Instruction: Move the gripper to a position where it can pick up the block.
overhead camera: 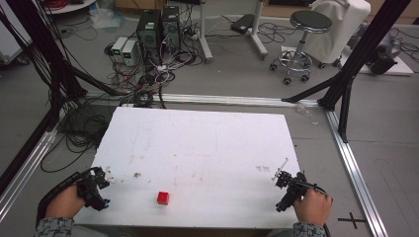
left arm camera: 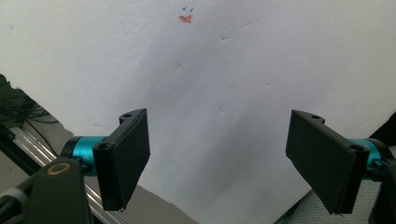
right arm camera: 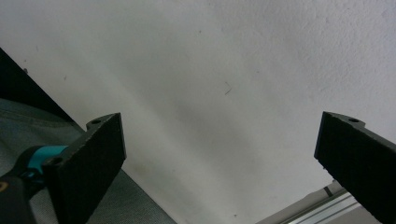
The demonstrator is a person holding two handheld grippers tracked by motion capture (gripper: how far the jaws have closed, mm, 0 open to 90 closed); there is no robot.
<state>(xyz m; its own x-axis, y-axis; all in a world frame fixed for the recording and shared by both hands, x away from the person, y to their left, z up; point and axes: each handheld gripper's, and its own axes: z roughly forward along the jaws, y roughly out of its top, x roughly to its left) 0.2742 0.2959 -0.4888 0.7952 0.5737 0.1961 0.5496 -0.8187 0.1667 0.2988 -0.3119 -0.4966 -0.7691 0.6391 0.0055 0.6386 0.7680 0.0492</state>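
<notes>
The white bench point(overhead camera: 197, 148) lay in front of you, its top scuffed and faintly marked, with grey floor all round it. Beyond its far edge stood two dark computer towers point(overhead camera: 158, 27) amid a tangle of cables, and a round black stool point(overhead camera: 310, 22) on castors farther right. You held your left claw point(overhead camera: 96, 186) at the near left corner of the bench, and in the left gripper view its two black jaws stood wide apart with nothing but bare white surface between them; a small orange and blue mark point(left arm camera: 186, 17) showed on the surface ahead. Your right claw point(overhead camera: 289, 190) sat at the near right corner, well apart from the left, and in the right gripper view its jaws were likewise spread wide and empty over the bench edge. Between your two hands, near the front edge and closer to your left, a small red cube point(overhead camera: 163, 198) rested on the bench, touched by neither claw.
</notes>
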